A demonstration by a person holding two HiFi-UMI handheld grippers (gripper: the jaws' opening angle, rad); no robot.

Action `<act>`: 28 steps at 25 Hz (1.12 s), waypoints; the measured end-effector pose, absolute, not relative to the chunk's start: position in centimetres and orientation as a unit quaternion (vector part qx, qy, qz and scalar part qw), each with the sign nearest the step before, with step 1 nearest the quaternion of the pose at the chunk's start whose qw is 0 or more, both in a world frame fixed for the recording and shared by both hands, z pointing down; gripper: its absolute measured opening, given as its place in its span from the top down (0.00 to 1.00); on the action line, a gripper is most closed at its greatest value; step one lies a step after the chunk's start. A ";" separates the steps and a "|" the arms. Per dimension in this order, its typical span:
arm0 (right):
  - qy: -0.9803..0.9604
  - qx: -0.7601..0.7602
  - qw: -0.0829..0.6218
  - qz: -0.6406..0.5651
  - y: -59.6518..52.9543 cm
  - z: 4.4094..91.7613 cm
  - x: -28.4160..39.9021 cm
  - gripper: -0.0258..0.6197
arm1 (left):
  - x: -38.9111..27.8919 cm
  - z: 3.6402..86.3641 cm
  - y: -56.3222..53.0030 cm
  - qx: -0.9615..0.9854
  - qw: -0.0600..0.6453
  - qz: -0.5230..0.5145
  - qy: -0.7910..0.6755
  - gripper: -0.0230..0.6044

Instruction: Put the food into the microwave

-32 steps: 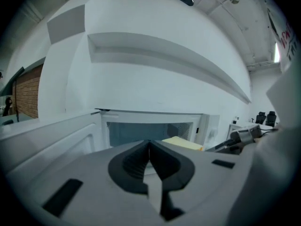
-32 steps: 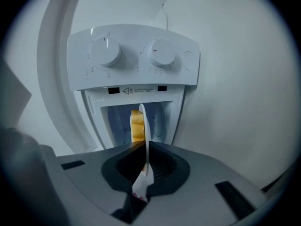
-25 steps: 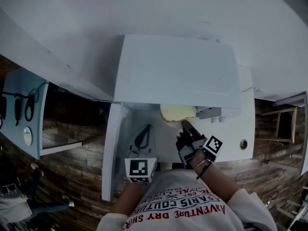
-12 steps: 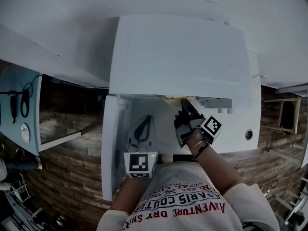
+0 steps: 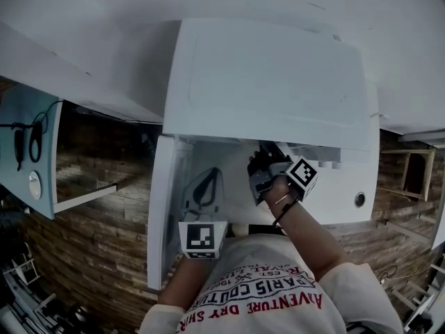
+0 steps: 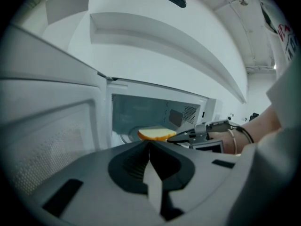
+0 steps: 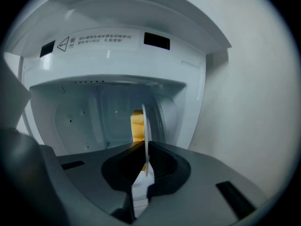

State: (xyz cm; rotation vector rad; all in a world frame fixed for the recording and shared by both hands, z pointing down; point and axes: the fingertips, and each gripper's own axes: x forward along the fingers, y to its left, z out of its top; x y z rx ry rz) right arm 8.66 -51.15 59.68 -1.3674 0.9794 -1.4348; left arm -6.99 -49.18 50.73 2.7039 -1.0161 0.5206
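Observation:
The white microwave (image 5: 271,82) stands open, its door (image 5: 161,207) swung out to the left. My right gripper (image 5: 268,153) reaches into the cavity, its tips hidden under the microwave's top edge. It is shut on the rim of a white plate (image 7: 146,126), seen edge-on between the jaws. A slice of yellow bread (image 6: 156,134) lies on that plate, inside the cavity (image 7: 103,117). In the left gripper view the right gripper (image 6: 181,136) holds the plate from the right. My left gripper (image 5: 203,195) hangs in front of the open door, jaws together and empty.
A white counter (image 5: 351,186) carries the microwave, with a small round fitting (image 5: 359,200) on its right part. A pale blue panel with hanging cables (image 5: 28,152) stands at the far left. A wooden frame (image 5: 410,176) stands at the right over plank flooring.
My right gripper has pushed forward and slightly down into the microwave with the plate. The bread, visible from the head view a second ago, is now hidden under the microwave's top. The left gripper has stayed put.

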 end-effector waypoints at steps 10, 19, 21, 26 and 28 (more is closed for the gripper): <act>0.394 -0.567 0.438 -0.576 -51.9 59.6 8.2 0.92 | -6.9 50.6 -48.9 0.919 0.104 0.177 -0.335 0.95; 0.504 -0.574 0.334 -0.553 -52.8 58.3 7.6 0.89 | -6.9 50.8 -48.4 0.923 0.110 0.177 -0.324 0.95; 0.542 -0.567 0.296 -0.544 -53.0 57.8 6.8 0.75 | -6.9 50.9 -48.2 0.924 0.111 0.177 -0.321 0.95; 0.650 -0.550 0.159 -0.499 -52.7 57.0 4.8 0.63 | -7.4 50.7 -48.1 0.924 0.112 0.171 -0.322 0.95; 0.688 -0.540 0.083 -0.478 -52.3 57.2 4.0 0.63 | -7.5 50.6 -48.2 0.925 0.113 0.169 -0.322 0.95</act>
